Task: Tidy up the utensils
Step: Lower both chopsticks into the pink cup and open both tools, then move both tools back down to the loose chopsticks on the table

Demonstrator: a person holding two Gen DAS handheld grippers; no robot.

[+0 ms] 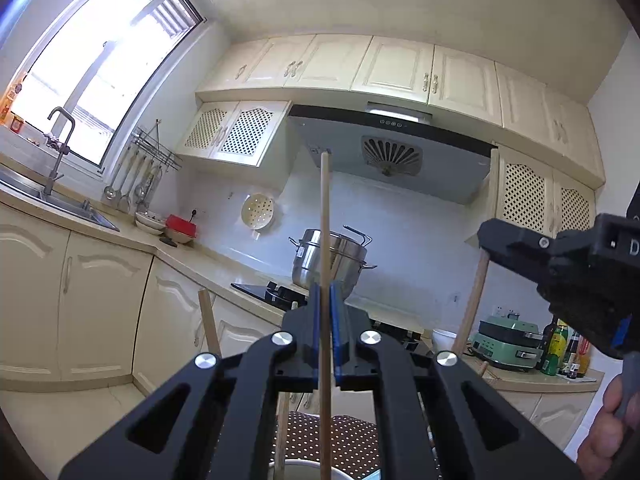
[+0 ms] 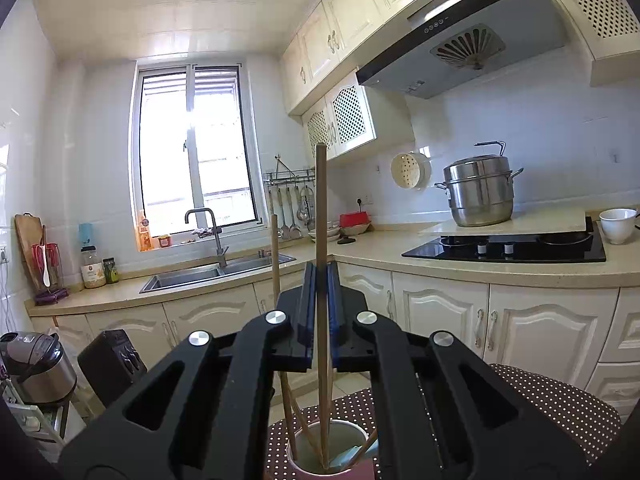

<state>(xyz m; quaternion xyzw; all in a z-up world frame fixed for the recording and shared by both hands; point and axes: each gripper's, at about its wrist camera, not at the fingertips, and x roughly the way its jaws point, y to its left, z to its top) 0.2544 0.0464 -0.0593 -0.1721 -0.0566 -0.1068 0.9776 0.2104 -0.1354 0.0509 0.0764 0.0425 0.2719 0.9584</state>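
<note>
Cream-coloured cabinets (image 2: 440, 312) run along two walls of the kitchen, under a pale stone counter (image 2: 380, 248) that turns a corner at the far side. Above the black cooktop (image 2: 504, 248) hangs a grey range hood (image 2: 472, 36), and a tiered steel steamer pot (image 2: 478, 192) stands on the counter just behind the cooktop. To the left, under the window (image 2: 196, 148), the steel sink (image 2: 200, 274) sits with its angular tap (image 2: 208, 228).

Nearer, low in the right wrist view, a brown seat cover with white dots (image 2: 560, 400) carries a pink-walled cup (image 2: 332, 452), which holds several wooden sticks leaning at different angles (chopsticks, by the look of them).

The right gripper (image 2: 321, 280) is clamped on one upright wooden chopstick (image 2: 321, 208); its blue pads (image 2: 307, 300) press the stick on both sides, and the stick's lower end reaches down into the cup.

The left gripper (image 1: 325, 292) is likewise clenched on a thin pale chopstick (image 1: 325, 208), held upright between its blue pads, the lower end running down towards the white rim (image 1: 296, 466) of the cup, whose inside this view does not show. The right gripper shows at the right edge of the left wrist view, with a hand (image 1: 612, 428) below it.
</note>
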